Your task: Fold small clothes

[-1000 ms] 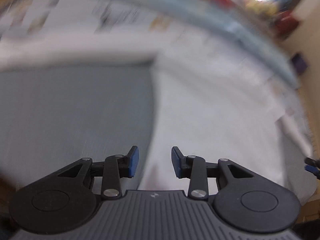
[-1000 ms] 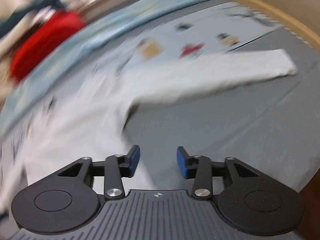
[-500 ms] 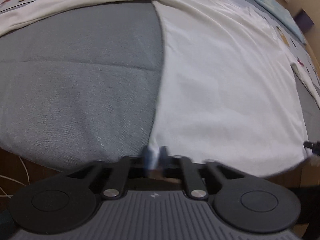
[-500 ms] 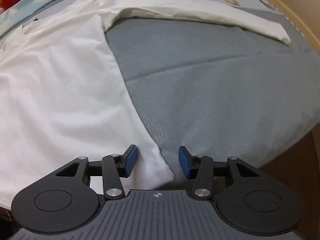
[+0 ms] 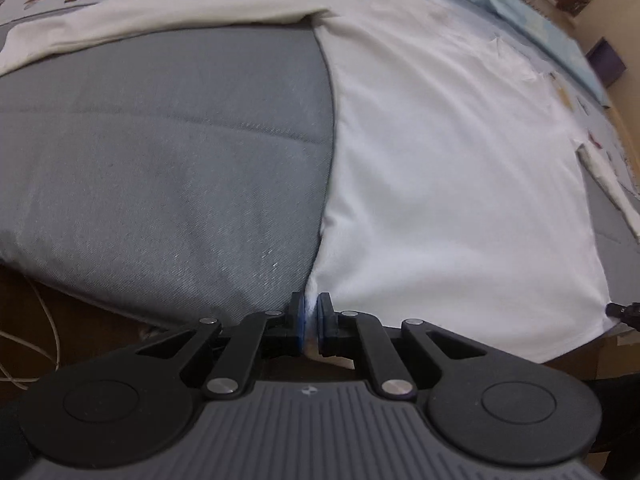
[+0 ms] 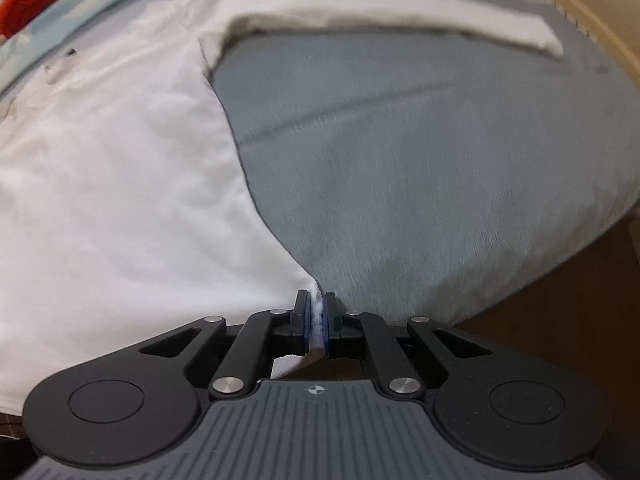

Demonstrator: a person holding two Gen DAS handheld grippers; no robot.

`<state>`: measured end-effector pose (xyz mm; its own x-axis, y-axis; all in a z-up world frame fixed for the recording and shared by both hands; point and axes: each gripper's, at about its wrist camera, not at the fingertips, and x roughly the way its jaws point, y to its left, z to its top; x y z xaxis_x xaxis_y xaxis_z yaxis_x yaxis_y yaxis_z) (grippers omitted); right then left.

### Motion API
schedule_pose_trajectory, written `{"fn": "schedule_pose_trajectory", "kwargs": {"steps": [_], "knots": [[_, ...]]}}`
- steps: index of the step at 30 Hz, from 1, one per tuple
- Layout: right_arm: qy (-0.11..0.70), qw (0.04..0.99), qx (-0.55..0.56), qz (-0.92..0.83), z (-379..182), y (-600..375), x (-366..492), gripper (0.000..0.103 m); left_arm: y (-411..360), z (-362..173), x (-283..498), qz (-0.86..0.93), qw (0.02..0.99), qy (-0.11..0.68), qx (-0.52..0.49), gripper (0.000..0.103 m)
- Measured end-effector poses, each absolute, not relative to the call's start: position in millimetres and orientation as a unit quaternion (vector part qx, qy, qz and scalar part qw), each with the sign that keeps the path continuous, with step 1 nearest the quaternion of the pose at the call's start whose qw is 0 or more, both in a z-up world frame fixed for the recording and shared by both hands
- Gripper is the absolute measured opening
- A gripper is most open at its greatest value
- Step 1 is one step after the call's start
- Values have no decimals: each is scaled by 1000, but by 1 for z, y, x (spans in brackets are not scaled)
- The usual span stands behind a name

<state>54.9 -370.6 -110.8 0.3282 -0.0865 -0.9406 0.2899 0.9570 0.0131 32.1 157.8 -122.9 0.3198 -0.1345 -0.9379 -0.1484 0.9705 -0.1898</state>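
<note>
Grey bedding (image 5: 168, 152) fills most of what I see through both wrist cameras, and everything else sits relative to it. Spread flat on the grey bedding lies the white shirt (image 5: 440, 168), one long sleeve (image 6: 440, 24) stretched across the far side. At the near edge of the bedding, my left gripper (image 5: 309, 320) pinches one bottom corner of the shirt, cloth showing between the blue pads. My right gripper (image 6: 318, 320), jaws just closed, clamps the other corner, though that view is slightly blurred.
</note>
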Motion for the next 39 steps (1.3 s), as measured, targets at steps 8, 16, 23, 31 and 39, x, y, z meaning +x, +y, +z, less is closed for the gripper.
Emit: {"fn": "schedule_pose_trajectory", "kwargs": {"steps": [8, 16, 23, 31, 39], "knots": [[531, 834, 44, -142, -96, -359, 50, 22, 147, -101, 33, 1, 844, 529, -92, 18], [574, 811, 38, -104, -123, -347, 59, 36, 116, -138, 40, -1, 799, 601, 22, 39], [576, 809, 20, -114, -126, -345, 63, 53, 119, -127, 44, -14, 819, 574, 6, 47], [533, 839, -19, -109, -109, -334, 61, 53, 113, -125, 43, -19, 840, 543, -1, 56], [497, 858, -35, -124, -88, -328, 65, 53, 110, -121, 38, -15, 841, 541, 14, 60]]}}
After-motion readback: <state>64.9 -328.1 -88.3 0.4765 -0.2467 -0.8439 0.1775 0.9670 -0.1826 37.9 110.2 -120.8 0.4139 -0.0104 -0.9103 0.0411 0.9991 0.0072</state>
